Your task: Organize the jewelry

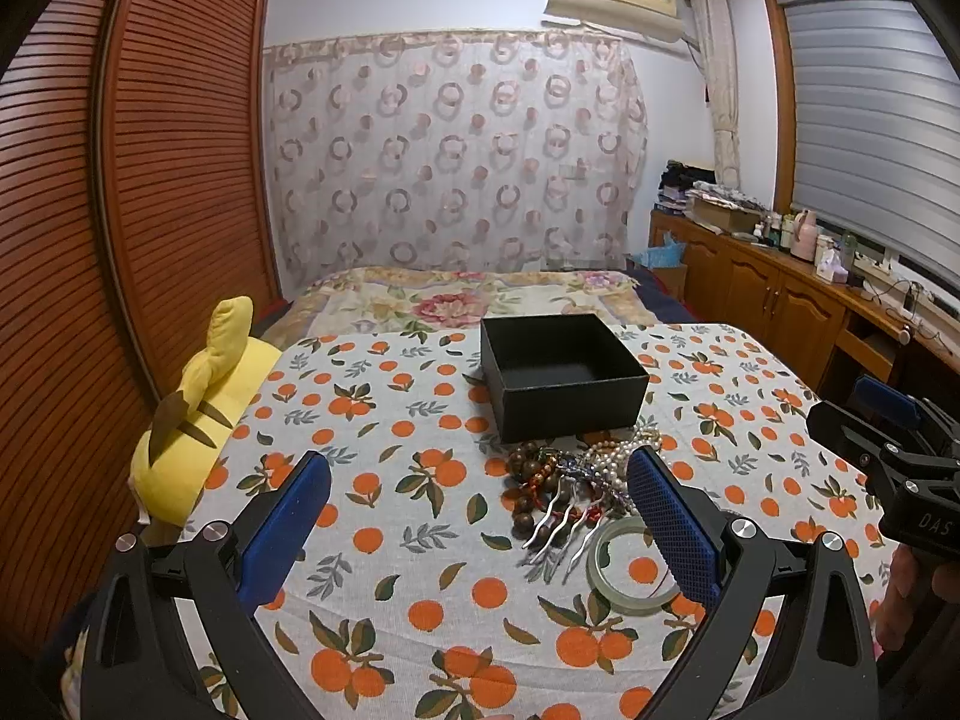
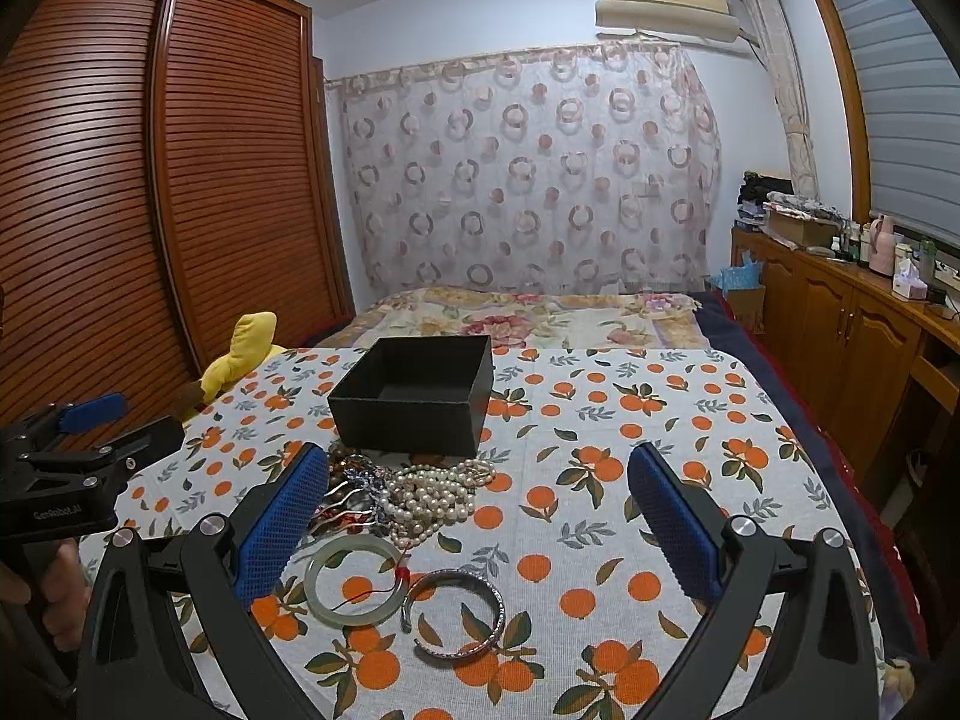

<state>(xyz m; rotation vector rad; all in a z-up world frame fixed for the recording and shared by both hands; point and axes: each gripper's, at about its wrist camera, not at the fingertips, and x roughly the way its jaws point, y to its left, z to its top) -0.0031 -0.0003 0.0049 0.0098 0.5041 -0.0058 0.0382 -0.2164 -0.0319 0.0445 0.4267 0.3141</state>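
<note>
An open, empty black box stands on the orange-print cloth. A jewelry pile lies just in front of it: brown bead bracelets, a pearl necklace, a silver hair comb, a pale green jade bangle and a silver cuff bracelet. My left gripper is open and empty, the pile at its right finger. My right gripper is open and empty above the pile and bangles.
A yellow plush toy lies at the cloth's left edge beside the slatted wooden wardrobe. A flowered bed cover lies beyond the box. Wooden cabinets with bottles run along the right wall.
</note>
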